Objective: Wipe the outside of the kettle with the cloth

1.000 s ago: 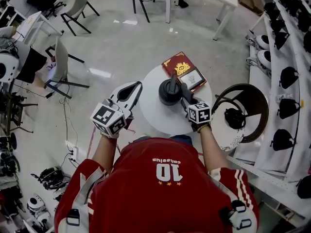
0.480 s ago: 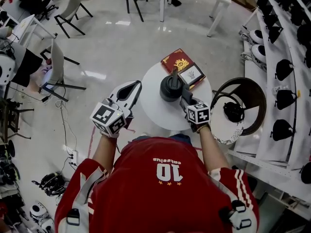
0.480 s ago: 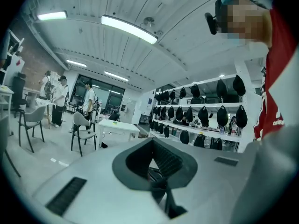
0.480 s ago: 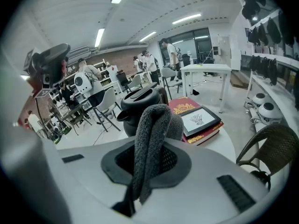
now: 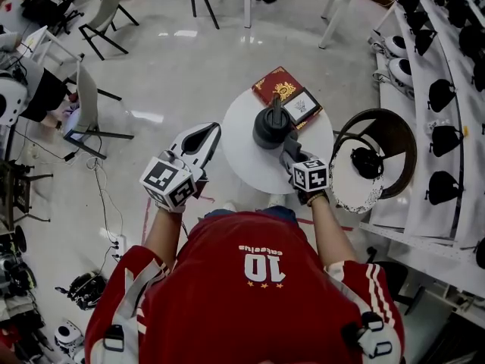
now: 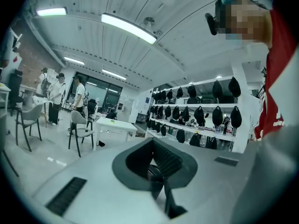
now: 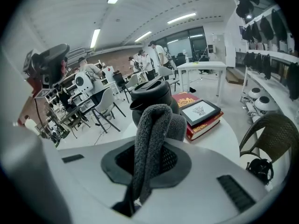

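A black kettle [image 5: 270, 127] stands on the small round white table [image 5: 246, 169]. In the right gripper view the kettle [image 7: 150, 94] rises just behind a grey fleecy cloth [image 7: 150, 139]. My right gripper [image 5: 292, 155] is shut on that cloth, and the cloth [image 5: 289, 147] lies against the kettle's near right side. My right gripper [image 7: 148, 164] has its jaws hidden under the cloth. My left gripper [image 5: 201, 141] hangs left of the table, off its edge. In its own view the left gripper [image 6: 158, 172] points up at the room and is shut on nothing.
A red book with a framed picture on top [image 5: 289, 95] lies behind the kettle. A brown wicker chair [image 5: 377, 155] stands close on the right, with shelves of black gear [image 5: 443, 97] beyond. Chairs [image 5: 89, 108] and cables are on the floor to the left.
The right gripper with the cloth stays against the kettle's near side, shifted only slightly. The left gripper holds its place. The head view has drifted a little.
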